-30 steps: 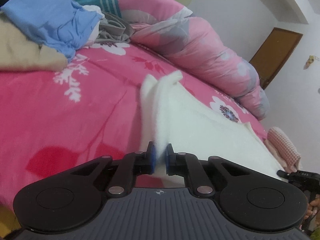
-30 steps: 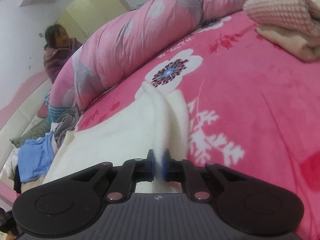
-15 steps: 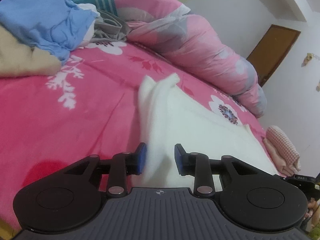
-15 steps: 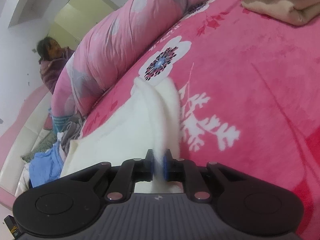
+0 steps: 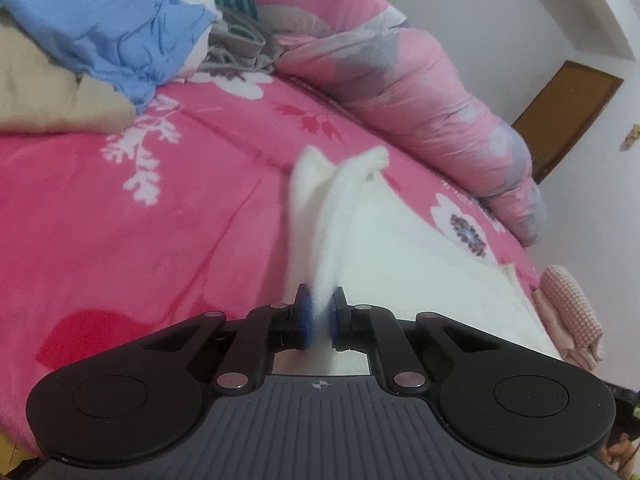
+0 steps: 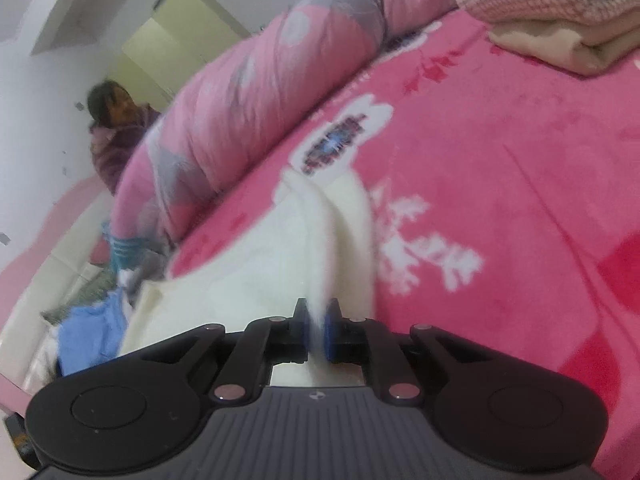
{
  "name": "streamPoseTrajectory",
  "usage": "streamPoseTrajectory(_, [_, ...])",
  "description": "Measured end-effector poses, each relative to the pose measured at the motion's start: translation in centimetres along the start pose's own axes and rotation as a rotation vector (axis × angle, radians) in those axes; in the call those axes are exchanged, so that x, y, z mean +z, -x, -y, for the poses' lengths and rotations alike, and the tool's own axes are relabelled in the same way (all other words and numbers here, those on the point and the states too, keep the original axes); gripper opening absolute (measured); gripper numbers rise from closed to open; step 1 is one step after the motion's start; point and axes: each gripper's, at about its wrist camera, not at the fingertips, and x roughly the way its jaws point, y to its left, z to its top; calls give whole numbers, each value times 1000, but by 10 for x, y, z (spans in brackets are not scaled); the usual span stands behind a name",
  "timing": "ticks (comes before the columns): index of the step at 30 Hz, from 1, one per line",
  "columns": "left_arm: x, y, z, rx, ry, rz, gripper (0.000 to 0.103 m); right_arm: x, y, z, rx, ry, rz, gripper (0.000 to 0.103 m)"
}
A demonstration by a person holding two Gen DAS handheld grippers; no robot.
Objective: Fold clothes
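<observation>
- Between the blue pads of the left gripper (image 5: pixel 320 314) a ridge of the white garment (image 5: pixel 420 264) is pinched; the jaws are clamped tight on the cloth.
- From that pinch the fabric runs away from the camera as a raised fold and ends in two soft peaks near the rolled quilt (image 5: pixel 400 76).
- Off to the right of the left gripper, the rest of the white garment lies spread flat on the pink bedspread (image 5: pixel 160 240), reaching toward a folded pile (image 5: pixel 572 312) with a pink knitted piece on top at the bed's edge.
- The right gripper (image 6: pixel 317 334) likewise has its jaws closed on a raised fold of the white garment (image 6: pixel 248 264), with the cloth squeezed between the blue pads.
- To the left of the right gripper the garment spreads flat over the pink bedspread (image 6: pixel 520 184), which carries white flower and branch prints.
- Farther out in the left wrist view, a heap of loose clothes sits at the upper left: a blue piece (image 5: pixel 108 20), a beige one (image 5: pixel 44 92), and a grey one (image 5: pixel 236 48).
- Along the far side of the bed lies the rolled quilt (image 6: pixel 248 100), pink with grey patches.
- Beyond the quilt in the right wrist view, a person (image 6: pixel 116 136) in dark purple sits by the white wall, with a pale green wardrobe (image 6: pixel 180 44) behind.
- A brown door (image 5: pixel 568 116) stands in the wall at the right of the left wrist view.
</observation>
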Motion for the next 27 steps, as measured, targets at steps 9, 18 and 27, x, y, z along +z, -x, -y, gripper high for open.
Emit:
streamPoseTrajectory(9, [-1, -4, -8, -2, 41, -19, 7, -6, 6, 8, 30, -43, 16, 7])
streamPoseTrajectory(18, [-5, -3, -17, -20, 68, -21, 7, -16, 3, 23, 39, -85, -8, 7])
streamPoseTrajectory(27, [-5, -1, -21, -29, 34, -5, 14, -11, 1, 20, 14, -55, -9, 14])
